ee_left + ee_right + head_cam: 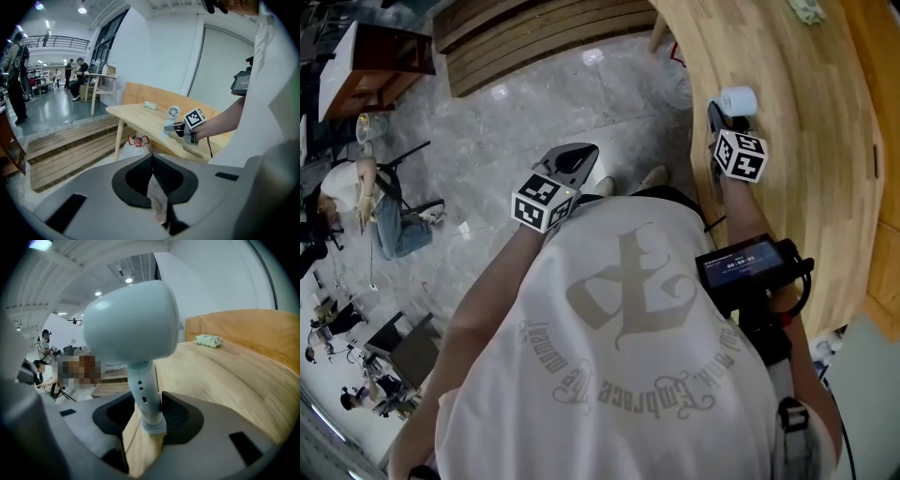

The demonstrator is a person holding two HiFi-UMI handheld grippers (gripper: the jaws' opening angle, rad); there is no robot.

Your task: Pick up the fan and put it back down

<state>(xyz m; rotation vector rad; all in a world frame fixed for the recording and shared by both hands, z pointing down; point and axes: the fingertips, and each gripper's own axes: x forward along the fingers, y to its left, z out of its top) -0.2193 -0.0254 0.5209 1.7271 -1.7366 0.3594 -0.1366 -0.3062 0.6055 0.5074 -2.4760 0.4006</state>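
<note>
A small pale fan (131,329) is standing upright on a curved wooden table (225,376), its rounded head on top and its slim stem running straight up and down. The right tongs (149,420) are sitting around that stem low down, jaws spread wide. A strip of table is showing on the stem's left side, so the pads are probably not pressing and the fan is resting on its own base. The fan is lying directly ahead of these tongs, between the jaws; closing them across the upright stem would take hold of it.

The left tongs (152,161) are hanging well apart from the fan, out over the floor, with the jaws meeting and nothing between them. The right hand is clearly the nearer one.

A crumpled greenish bundle (208,340) is lying farther along the table. Around it, a bright hall with a grey stone floor (516,141) and low wooden steps (534,37) is showing, with people sitting and standing in the distance.
</note>
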